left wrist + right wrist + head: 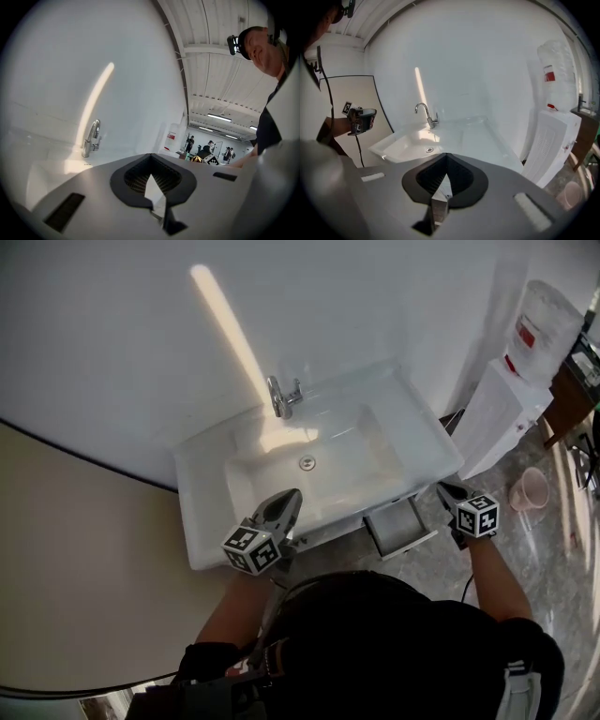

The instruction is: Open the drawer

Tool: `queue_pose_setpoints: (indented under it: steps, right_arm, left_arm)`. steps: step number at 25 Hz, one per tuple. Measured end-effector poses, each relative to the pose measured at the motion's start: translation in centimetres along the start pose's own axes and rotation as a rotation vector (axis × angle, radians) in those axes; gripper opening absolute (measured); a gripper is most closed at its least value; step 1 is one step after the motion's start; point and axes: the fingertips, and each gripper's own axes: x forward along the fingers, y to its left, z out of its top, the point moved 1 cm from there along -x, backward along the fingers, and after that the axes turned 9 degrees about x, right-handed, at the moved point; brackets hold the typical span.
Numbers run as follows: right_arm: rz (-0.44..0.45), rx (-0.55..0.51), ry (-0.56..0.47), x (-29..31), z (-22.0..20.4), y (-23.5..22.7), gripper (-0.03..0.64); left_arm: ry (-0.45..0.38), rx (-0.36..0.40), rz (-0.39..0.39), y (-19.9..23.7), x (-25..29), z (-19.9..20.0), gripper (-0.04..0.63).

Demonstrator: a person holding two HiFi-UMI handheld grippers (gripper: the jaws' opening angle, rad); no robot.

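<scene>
The drawer [401, 527] stands pulled out from under the right side of the washbasin [202, 486] with its white tray showing, so I judge the opening done. I hold my left gripper [288, 500] above the basin's front rim, fingers together on nothing, out of the drawer's way. My right gripper [446, 491] hangs just beside the drawer's far right corner, fingers together and empty too, touching no handle that I can see. The 2 grippers face across the basin toward the faucet [281, 397], probably because nothing needs gripping now.
</scene>
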Motion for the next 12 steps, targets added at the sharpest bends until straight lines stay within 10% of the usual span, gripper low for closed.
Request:
queue_pose_setpoints:
  steps: [12]
  right_arm:
    - [0.101, -0.066, -0.018, 7.8, 7.5, 13.0, 0.002]
  left_arm:
    - [-0.058, 0.042, 0.208, 11.7, -14.5, 3.3, 0.000]
